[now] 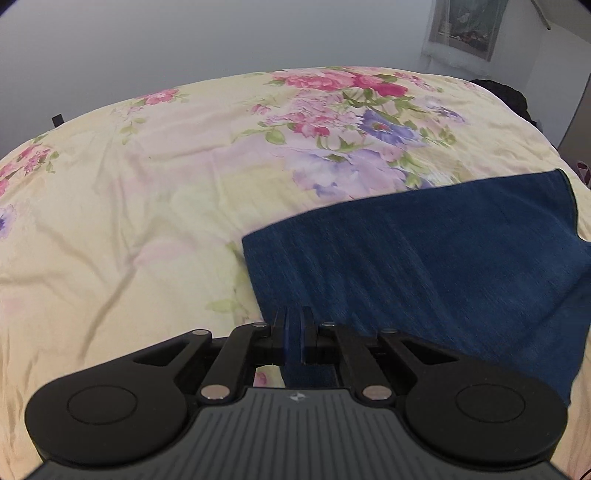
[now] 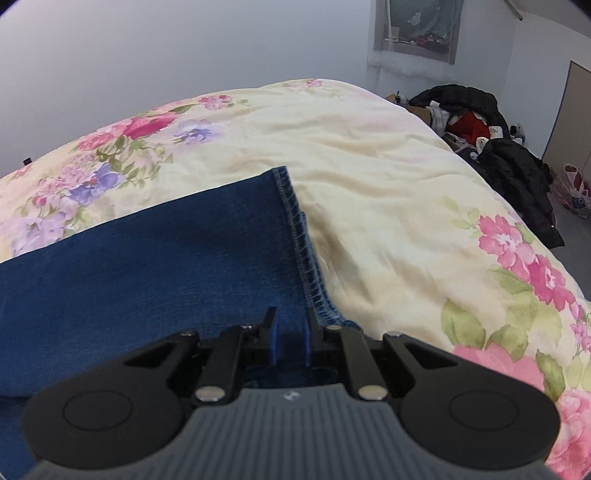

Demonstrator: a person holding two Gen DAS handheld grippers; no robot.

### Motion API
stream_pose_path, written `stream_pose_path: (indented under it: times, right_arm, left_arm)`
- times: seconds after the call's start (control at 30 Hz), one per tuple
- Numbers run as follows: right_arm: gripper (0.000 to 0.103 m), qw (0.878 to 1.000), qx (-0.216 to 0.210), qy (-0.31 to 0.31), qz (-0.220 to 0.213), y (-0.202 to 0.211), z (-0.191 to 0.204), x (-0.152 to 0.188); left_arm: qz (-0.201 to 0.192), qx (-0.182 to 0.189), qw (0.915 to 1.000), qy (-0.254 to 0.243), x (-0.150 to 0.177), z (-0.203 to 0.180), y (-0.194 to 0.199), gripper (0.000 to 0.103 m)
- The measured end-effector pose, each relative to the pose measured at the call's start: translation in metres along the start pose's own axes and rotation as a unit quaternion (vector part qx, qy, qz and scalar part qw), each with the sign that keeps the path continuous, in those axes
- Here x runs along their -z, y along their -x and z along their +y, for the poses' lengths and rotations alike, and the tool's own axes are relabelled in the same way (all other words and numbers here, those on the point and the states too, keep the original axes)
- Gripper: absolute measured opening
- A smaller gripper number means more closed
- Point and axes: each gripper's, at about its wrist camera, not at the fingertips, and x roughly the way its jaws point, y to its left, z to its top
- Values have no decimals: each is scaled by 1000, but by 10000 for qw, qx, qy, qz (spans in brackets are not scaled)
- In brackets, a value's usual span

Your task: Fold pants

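My left tongs [image 1: 293, 325] and right tongs [image 2: 290, 332] each pinched the dark blue denim pants [image 2: 147, 258]. I held both edges to carry the fold evenly over the floral yellow bed cover [image 1: 129, 221].

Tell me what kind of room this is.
Most likely a bedroom in a home: a bed under a floral quilt, a heap of dark clothes and bags beside it, and a curtained window in the far wall.
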Motion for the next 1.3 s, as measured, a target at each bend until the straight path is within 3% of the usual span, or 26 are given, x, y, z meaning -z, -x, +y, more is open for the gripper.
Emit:
stream_pose_path:
  times: [0.17,0.4,0.63,0.73,0.87,1.0,1.17,1.3]
  right_arm:
    - [7,9999,-163,-3,-21,5,16,10]
    - [6,9998,-136,3,141,-15,20,26]
    - [8,9997,36,34,232,-7,27,27]
    - [9,9996,-243,57,114,21,40,37]
    - [11,9959,-815,-361,184,64,66,69]
    - [22,9912,-1147,-614,234,98,102,116]
    - [24,9885,-1269,-653,491,93,150,159]
    - [25,9909,-1116,-685,297,81,170,164]
  left_arm:
    - [142,18,9997,-204,28,-19,7,5]
    - [567,1,9984,-59,67,-13,-11,4]
    - [961,24,9954,6,75,-9,3,4]
    - [865,-37,9962,-68,83,-3,21,5]
    - [608,-23,9981,74,88,1,43,5]
    - [353,-163,9992,-18,93,-4,63,6]
    - [331,-111,9994,-63,95,-11,70,6]
    - [216,7,9998,15,98,-7,83,6]
